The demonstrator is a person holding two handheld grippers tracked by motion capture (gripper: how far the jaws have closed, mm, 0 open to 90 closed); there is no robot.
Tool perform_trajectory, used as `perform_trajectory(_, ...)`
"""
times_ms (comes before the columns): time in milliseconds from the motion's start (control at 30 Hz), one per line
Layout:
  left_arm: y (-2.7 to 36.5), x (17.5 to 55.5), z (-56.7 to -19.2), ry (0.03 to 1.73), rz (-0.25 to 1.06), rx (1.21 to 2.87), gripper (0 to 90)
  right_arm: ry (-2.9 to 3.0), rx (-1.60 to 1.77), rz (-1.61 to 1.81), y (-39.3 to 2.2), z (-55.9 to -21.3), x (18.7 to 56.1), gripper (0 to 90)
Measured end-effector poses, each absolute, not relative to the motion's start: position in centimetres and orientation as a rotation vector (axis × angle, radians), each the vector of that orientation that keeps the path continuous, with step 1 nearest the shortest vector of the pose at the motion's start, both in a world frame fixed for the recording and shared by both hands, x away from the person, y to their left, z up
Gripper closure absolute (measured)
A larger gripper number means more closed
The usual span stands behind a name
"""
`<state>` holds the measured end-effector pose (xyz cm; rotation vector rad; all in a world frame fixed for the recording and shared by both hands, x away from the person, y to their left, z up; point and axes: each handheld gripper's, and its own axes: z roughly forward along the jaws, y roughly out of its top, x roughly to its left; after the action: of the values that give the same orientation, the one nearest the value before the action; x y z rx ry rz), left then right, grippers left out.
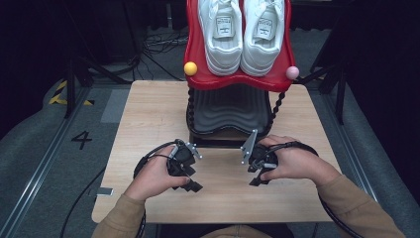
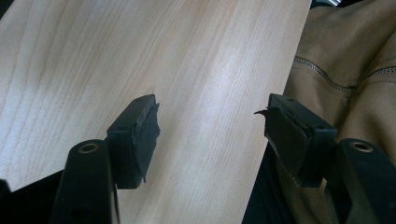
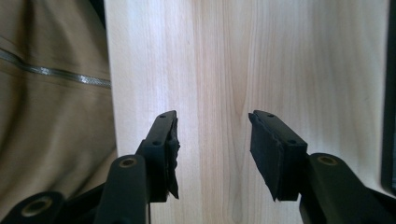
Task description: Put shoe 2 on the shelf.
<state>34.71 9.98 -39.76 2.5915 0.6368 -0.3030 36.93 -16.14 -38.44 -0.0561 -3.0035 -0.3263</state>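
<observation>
Pale wooden table point(image 1: 148, 114); black-based rack point(image 1: 228, 116) at far middle, red top shelf point(image 1: 198, 74) carrying white sneakers point(image 1: 242, 34).

A light wooden table point(image 1: 148, 119) is seen at the centre of the frame, set on grey floor point(image 1: 34, 148). A painted number 4 point(image 1: 81, 139) is marked at the left, and black cables point(image 1: 158, 47) are strewn in the dark upper part.
</observation>
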Motion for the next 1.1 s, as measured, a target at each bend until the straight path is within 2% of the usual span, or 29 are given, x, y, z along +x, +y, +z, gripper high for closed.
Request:
perform_trajectory(467,9.9,34.9,-40.4,0.654,-0.312,2.6,35.6,-2.961,-0.141,-0.411,-17.6,-43.1,37.3,53.1)
perform_trajectory(1100,9.9,35.1,-40.6,0.67,-0.292,2.606,35.1,-2.95,-0.262,-0.564,-19.2,-43.1,36.9,47.8)
